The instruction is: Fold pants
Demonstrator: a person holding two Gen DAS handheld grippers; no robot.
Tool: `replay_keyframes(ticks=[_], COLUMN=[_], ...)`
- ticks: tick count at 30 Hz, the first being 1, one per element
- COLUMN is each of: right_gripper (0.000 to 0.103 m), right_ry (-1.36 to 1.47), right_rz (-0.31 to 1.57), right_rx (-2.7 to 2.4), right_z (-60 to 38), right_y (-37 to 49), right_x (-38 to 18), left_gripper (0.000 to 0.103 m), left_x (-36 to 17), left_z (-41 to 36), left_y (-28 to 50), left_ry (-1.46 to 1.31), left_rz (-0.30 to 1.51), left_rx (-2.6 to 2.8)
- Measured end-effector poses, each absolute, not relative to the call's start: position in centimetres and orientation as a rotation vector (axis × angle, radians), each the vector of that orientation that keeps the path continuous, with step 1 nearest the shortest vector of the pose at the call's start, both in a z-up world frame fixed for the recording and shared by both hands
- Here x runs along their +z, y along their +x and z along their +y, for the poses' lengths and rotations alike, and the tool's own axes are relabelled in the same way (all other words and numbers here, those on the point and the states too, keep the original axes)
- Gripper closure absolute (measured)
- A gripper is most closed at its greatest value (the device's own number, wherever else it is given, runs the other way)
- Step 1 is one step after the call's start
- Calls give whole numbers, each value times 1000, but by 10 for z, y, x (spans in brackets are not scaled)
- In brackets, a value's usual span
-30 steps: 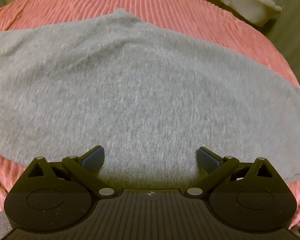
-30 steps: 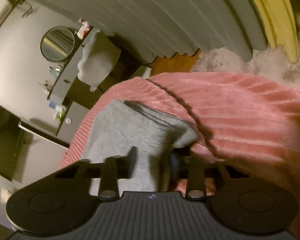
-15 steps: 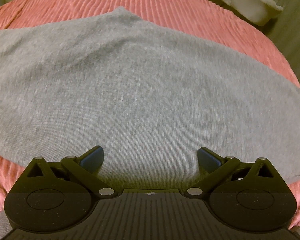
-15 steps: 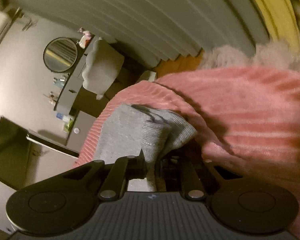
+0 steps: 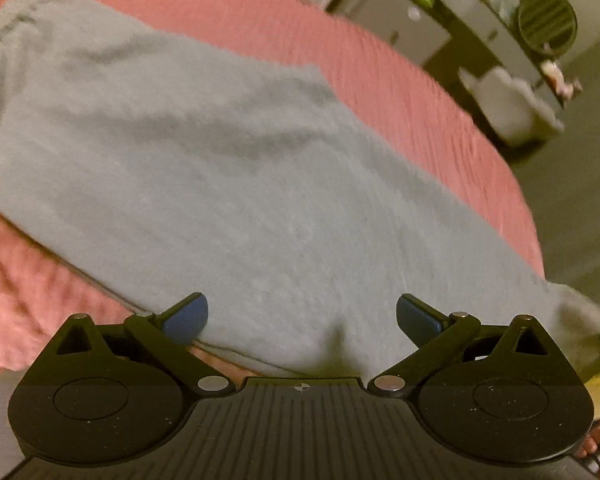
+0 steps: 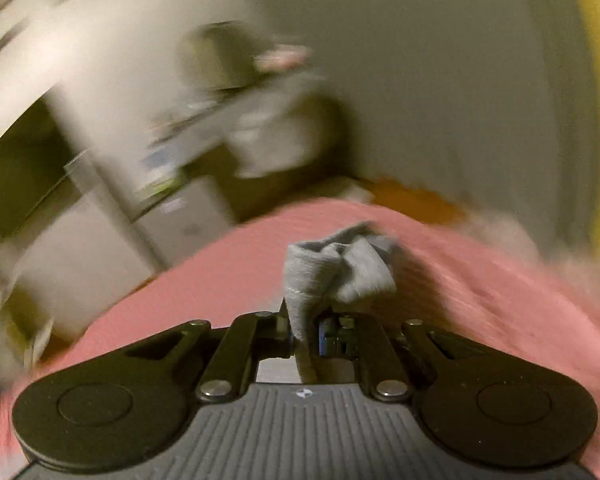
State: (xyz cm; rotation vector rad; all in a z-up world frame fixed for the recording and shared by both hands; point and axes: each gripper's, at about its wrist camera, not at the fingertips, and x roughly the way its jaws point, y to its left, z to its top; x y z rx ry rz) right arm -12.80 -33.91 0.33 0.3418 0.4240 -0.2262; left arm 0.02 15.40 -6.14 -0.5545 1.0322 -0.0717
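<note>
Item 1, grey pants: lying spread flat across the pink ribbed bedspread, running from the upper left of the left wrist view down toward its lower right. The fabric is showing a few shallow creases near the far end. One ribbed cuff is being lifted clear of the bedspread, bunching above the right gripper in the right wrist view.

Item 2, left gripper: hovering over the near edge of the pants with its jaws standing wide apart and nothing between them. Its blue fingertips are sitting just above the grey fabric; whether they are touching it cannot be told.

Item 3, right gripper: jaws drawn together, pinching a fold of the cuff, with the cloth running down between the fingers toward the gripper body.

Item 4, background, partly blurred: a dresser beyond the bed in the left wrist view, carrying small objects too smeared to identify; a round mirror above it; a pale upholstered chair beside the bed. The right wrist view is heavily smeared, showing pale cabinets and an orange strip of floor beyond the bedspread.
</note>
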Motion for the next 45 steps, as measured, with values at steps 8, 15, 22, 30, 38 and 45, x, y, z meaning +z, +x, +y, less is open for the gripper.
replay_keyframes(ticks=[8,15,22,30,38,45], right_gripper=[92,89,84,35,7,7], right_ry=[-246,-384,-416,77,875,1018], right_rz=[676,734,725,798,723,743], right_rx=[340,384,352,313,152,72], right_z=[-97,-81,-71,-129,-238,-261], right_y=[-103,-108,-112,-100,-134,-143], right_x=[-82,-99,-106,-71,-79,-108], left_gripper=[0,0,0,0,0,0], left_x=[-58,-82,-83,-77,-83,-103], left_z=[187,184,167,144,100,76], left_y=[-18,-19,-15,-7,15,27], left_ry=[-594,-566,-518,-534,-617,-695], left_rz=[999,1066,1054,1056,1108,1179], left_rx=[-10,-38,-133,-292,-466,-562])
